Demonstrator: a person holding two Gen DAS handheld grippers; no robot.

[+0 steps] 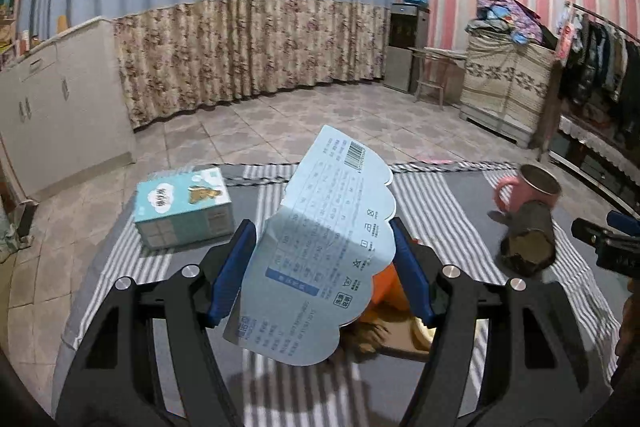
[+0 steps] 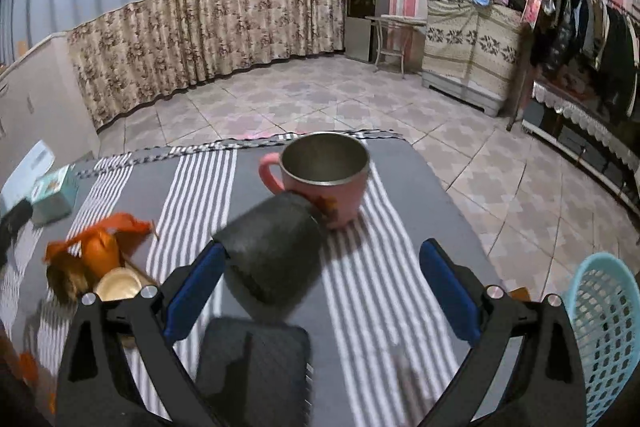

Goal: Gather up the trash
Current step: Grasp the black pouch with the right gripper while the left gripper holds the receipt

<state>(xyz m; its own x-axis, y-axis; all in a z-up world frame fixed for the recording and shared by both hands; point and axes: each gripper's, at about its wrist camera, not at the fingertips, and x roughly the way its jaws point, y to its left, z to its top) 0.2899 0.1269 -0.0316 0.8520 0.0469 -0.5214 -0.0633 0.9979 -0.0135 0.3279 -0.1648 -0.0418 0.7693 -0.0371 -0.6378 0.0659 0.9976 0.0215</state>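
Note:
My left gripper [image 1: 322, 265] is shut on a light blue printed card [image 1: 320, 243] with a scalloped edge and a barcode, held up above the striped table cloth [image 1: 448, 227]. Under it lies orange wrapper trash [image 1: 388, 287], which also shows in the right wrist view [image 2: 100, 243] next to a small cream dish [image 2: 118, 285]. My right gripper [image 2: 320, 279] is open. A dark grey tube [image 2: 276, 251] is blurred in the air between its fingers, tilted against the pink mug [image 2: 324, 179]. The tube also shows in the left wrist view [image 1: 528, 239].
A teal tissue box [image 1: 184, 207] stands at the table's left. The pink mug [image 1: 528, 187] stands at the far right of the table. A light blue plastic basket [image 2: 604, 331] sits off the table's right edge. A dark pad [image 2: 256, 367] lies below the right gripper.

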